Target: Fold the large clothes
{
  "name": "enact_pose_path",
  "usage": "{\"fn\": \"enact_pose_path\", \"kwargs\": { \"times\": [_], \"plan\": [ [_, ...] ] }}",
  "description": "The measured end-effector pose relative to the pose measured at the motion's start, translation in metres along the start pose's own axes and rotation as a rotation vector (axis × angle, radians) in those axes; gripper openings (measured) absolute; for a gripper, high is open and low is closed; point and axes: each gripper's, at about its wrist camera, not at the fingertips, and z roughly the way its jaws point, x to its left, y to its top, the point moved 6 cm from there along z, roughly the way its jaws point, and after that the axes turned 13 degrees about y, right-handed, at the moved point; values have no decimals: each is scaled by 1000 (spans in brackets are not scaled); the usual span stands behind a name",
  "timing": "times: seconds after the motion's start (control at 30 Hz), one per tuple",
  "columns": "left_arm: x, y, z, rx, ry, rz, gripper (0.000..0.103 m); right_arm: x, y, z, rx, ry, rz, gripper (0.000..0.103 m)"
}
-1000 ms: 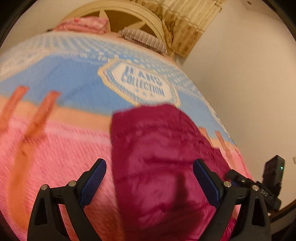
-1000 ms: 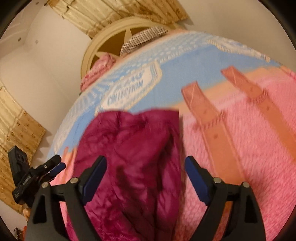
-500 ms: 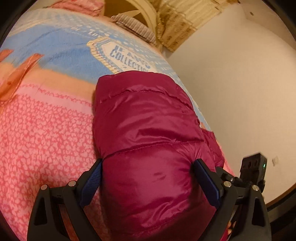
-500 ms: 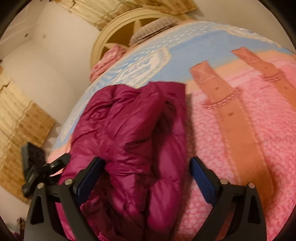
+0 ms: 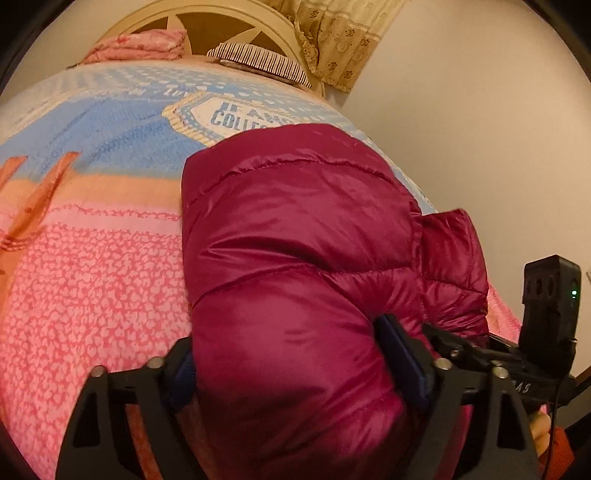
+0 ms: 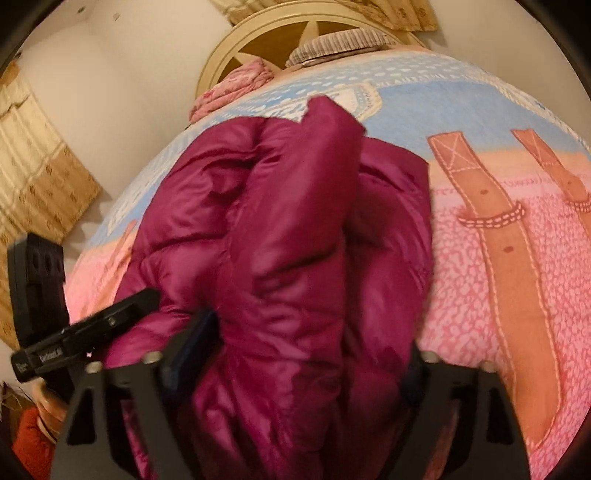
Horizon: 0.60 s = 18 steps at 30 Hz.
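Observation:
A magenta puffer jacket (image 5: 295, 240) lies bunched in a thick fold on the bed, near the side by the wall. My left gripper (image 5: 288, 354) has a quilted bulge of it between its jaws. They are closing, and the fabric swells over both blue pads (image 5: 399, 354). In the right wrist view the jacket (image 6: 277, 221) shows as crumpled rolls. My right gripper (image 6: 303, 354) is closing on another part of that bundle, with one pad (image 6: 192, 347) pushed into the fabric. Each gripper sees the other's black body beside it (image 5: 546, 314) (image 6: 85, 339).
The bed's blanket (image 5: 92, 277) is pink with orange straps, and blue further back. A pink folded quilt (image 5: 140, 44) and a striped pillow (image 5: 258, 62) lie by the cream headboard (image 5: 207, 26). A bare wall (image 5: 480, 129) and a curtain (image 5: 340, 40) border the jacket's side.
Both grippers have come down and forward onto the jacket. Their jaws, wide apart before, have narrowed until the fabric fills the gaps. The right wrist has rolled.

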Motion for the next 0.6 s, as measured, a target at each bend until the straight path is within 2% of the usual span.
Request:
{"fn": "enact_pose_path", "kwargs": {
  "times": [0.07,0.2,0.6],
  "plan": [
    [-6,-2,-9,-17,35,38,78,7,-6,0,17,14,-8,58],
    [-15,-7,-28,-37,56,79,77,21,-13,-7,19,-10,-18,46],
    [-44,-38,-65,12,-17,73,76,45,-47,-55,-21,-29,21,36]
  ]
}}
